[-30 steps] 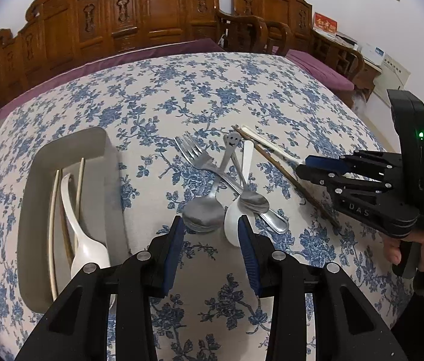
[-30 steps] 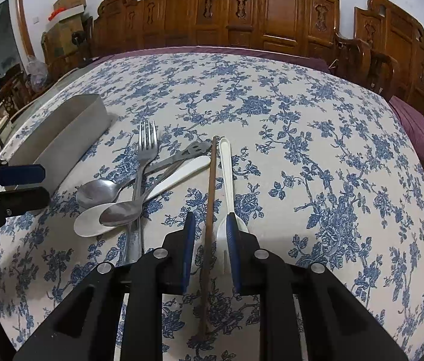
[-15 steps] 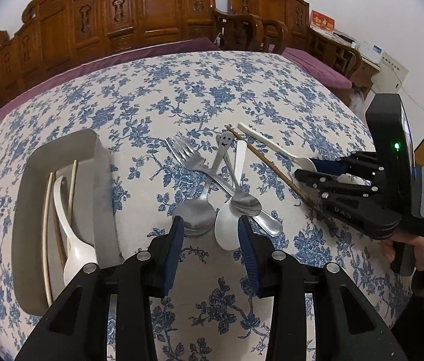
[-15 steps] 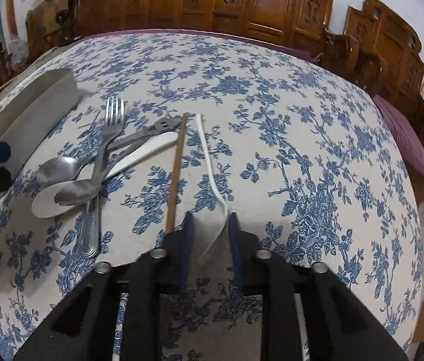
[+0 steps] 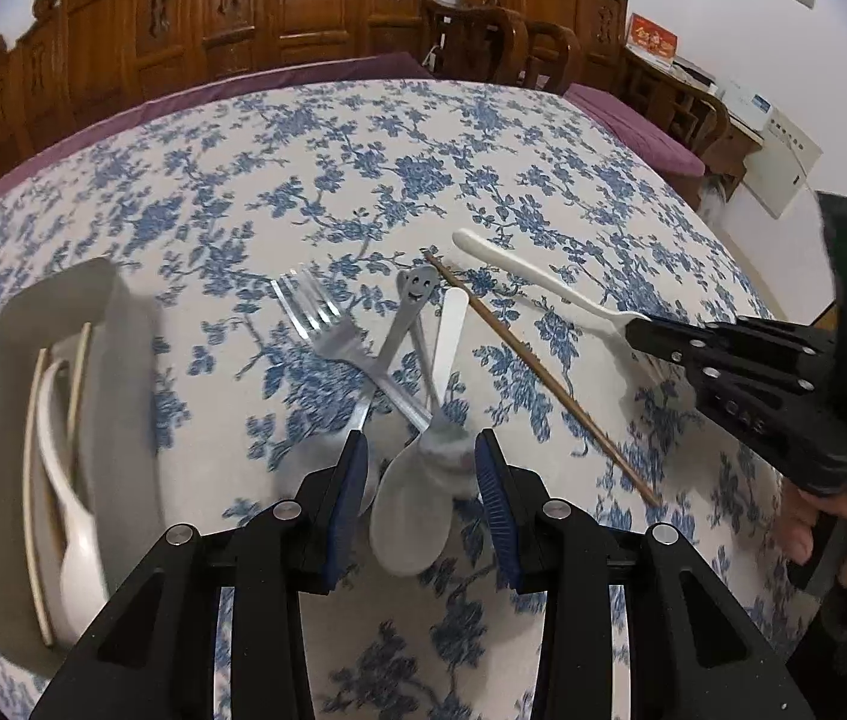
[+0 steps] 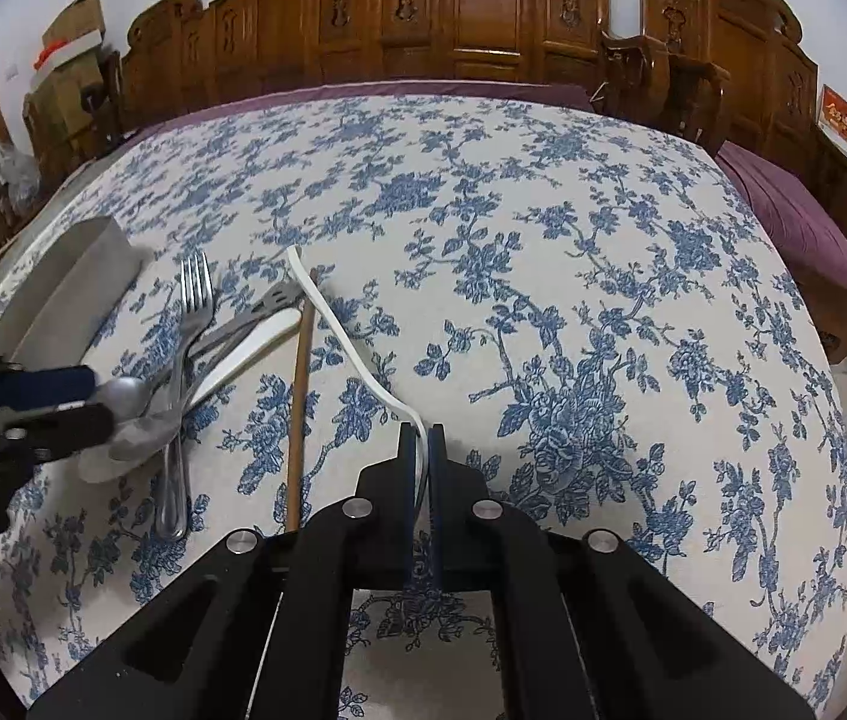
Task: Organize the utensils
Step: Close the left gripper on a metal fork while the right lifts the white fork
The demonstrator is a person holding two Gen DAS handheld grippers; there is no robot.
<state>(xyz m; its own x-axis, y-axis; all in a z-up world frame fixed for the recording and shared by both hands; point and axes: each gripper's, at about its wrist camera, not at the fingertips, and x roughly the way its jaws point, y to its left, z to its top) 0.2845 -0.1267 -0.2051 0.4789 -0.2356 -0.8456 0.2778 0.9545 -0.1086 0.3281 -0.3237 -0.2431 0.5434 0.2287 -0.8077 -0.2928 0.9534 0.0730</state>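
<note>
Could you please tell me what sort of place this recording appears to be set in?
Probably a home dining room: a table under a blue-flowered tablecloth, carved wooden chairs along the wall, and a fork lying among other cutlery.

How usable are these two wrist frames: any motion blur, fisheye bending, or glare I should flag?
Left wrist view: the tray at the left edge and the white spoon bowl between the left gripper pads are smeared by motion; the table bulges, corners are black. Right wrist view: sharper, the white spoon shut in the right gripper is crisp; only the left gripper is blurred. Light is soft, without harsh glare.
</note>
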